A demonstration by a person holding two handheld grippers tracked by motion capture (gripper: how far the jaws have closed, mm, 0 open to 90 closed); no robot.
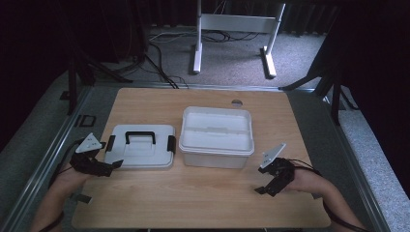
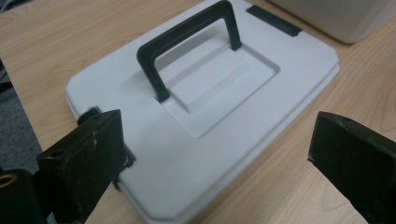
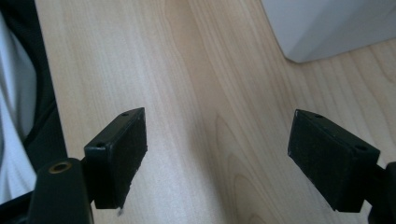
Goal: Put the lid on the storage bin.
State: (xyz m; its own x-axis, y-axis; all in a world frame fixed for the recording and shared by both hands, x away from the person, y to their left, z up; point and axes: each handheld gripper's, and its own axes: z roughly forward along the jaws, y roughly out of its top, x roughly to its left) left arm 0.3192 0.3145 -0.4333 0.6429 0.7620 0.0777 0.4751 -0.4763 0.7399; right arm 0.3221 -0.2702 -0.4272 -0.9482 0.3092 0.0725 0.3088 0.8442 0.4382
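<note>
Two white plastic items sit on the wooden table: a flat lid at centre left of the high view and an open storage box just to its right, close together but apart. Bare wood runs across the whole lower part of that frame, and a broad strip lies between the box and the table's right edge.

The left gripper rests at the lid's lower left corner, jaws spread wide; the right gripper sits over bare wood at lower right, below the box's front right corner, jaws likewise wide and holding nothing.

In the left gripper view the lid lies between the two jaws, with its black carry handle standing upright over a recessed panel and a black latch at the upper right edge; the high view renders these only coarsely. The right gripper view shows wood grain and one corner of the box at upper right.

No legible brand, label or writing appears.
</note>
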